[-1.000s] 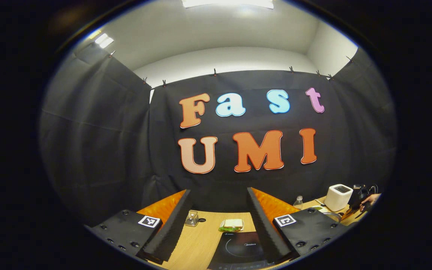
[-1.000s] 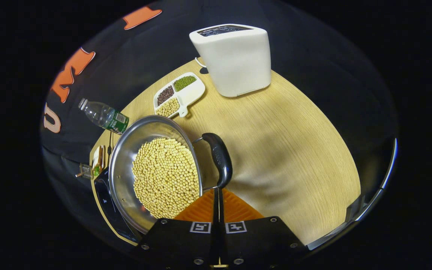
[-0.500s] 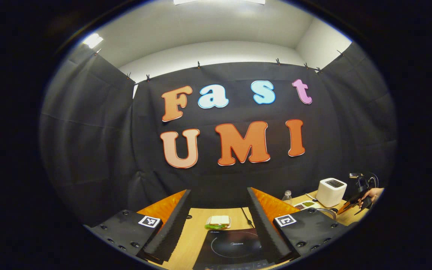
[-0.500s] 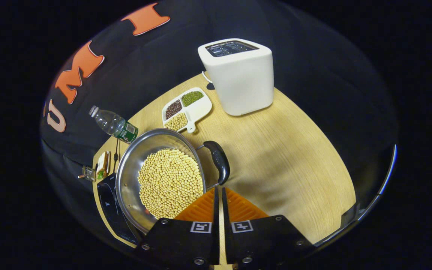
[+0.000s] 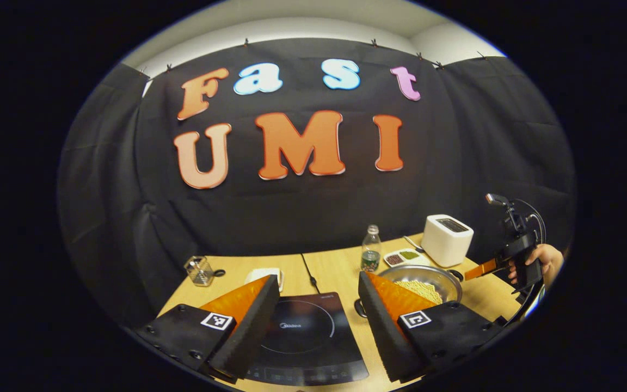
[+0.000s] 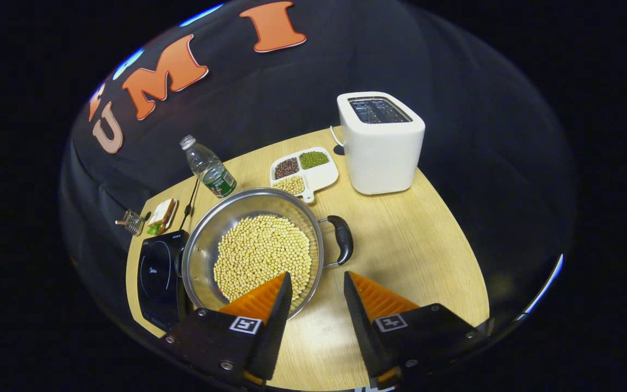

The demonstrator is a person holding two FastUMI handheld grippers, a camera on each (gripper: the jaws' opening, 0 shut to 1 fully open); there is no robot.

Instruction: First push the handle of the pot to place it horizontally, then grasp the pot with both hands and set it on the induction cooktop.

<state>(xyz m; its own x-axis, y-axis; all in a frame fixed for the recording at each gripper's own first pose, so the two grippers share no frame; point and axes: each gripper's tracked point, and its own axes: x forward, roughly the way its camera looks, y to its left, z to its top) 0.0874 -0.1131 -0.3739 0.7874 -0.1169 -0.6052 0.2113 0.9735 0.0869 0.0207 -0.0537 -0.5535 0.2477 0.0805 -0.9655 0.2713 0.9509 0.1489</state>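
Observation:
A steel pot [image 6: 203,256] full of soybeans stands on the wooden table, its left edge next to the black induction cooktop [image 6: 154,272]. Its black right handle [image 6: 343,239] lies sideways, just beyond my right gripper [image 6: 318,283], which is open and holds nothing. In the left gripper view my left gripper [image 5: 319,279] is open above the cooktop [image 5: 302,337], with the pot [image 5: 445,280] off to its right. Farther right, a hand holds the right gripper [image 5: 478,270] beside the pot.
Behind the pot stand a white toaster [image 6: 381,144], a divided dish of beans [image 6: 305,169] and a water bottle [image 6: 210,169]. A sandwich [image 6: 163,213] and a small glass jar [image 6: 131,222] lie behind the cooktop. Bare table [image 6: 417,256] lies right of the pot.
My right gripper has opened and drawn back from the pot's handle. The left gripper has tipped downward, bringing the cooktop and pot into its view.

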